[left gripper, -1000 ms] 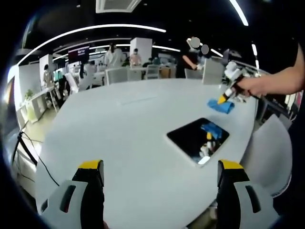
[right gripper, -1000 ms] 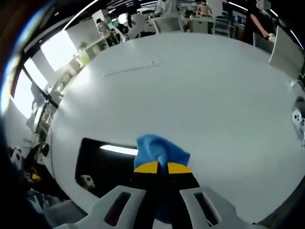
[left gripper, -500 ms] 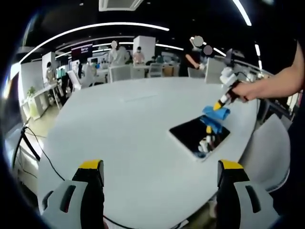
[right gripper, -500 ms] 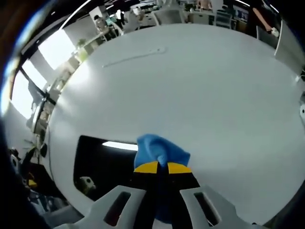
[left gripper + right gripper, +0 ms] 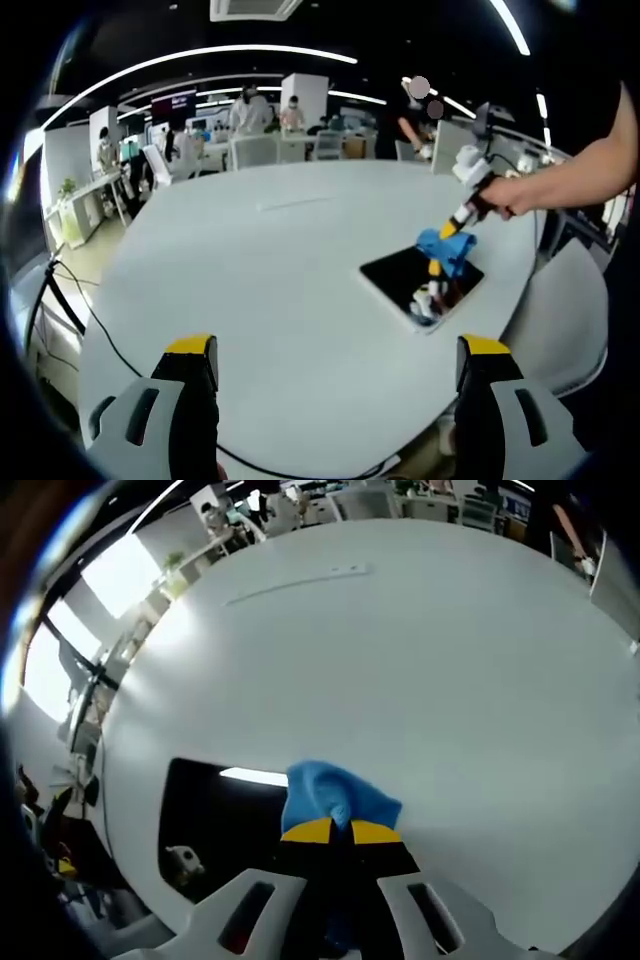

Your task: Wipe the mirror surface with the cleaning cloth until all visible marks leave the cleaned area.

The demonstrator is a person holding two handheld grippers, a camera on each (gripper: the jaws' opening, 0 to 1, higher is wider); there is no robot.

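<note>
Right tongs (image 5: 335,830) clamped the crumpled blue cleaning cloth (image 5: 335,792) over the dark rectangular mirror (image 5: 215,820); left tongs (image 5: 340,365) stood apart. Uneven pressure could have slid the mirror off the white surface (image 5: 420,670).

mirror (image 5: 415,280): dark, flat on table | cloth (image 5: 335,795): blue, bunched, over mirror edge

This looks like an open-plan office: a large white round table (image 5: 270,290) in front, rows of desks and pale chairs (image 5: 252,152) behind, people (image 5: 245,108) standing, long ceiling light strips (image 5: 200,58), possibly a wall screen (image 5: 172,103).
</note>
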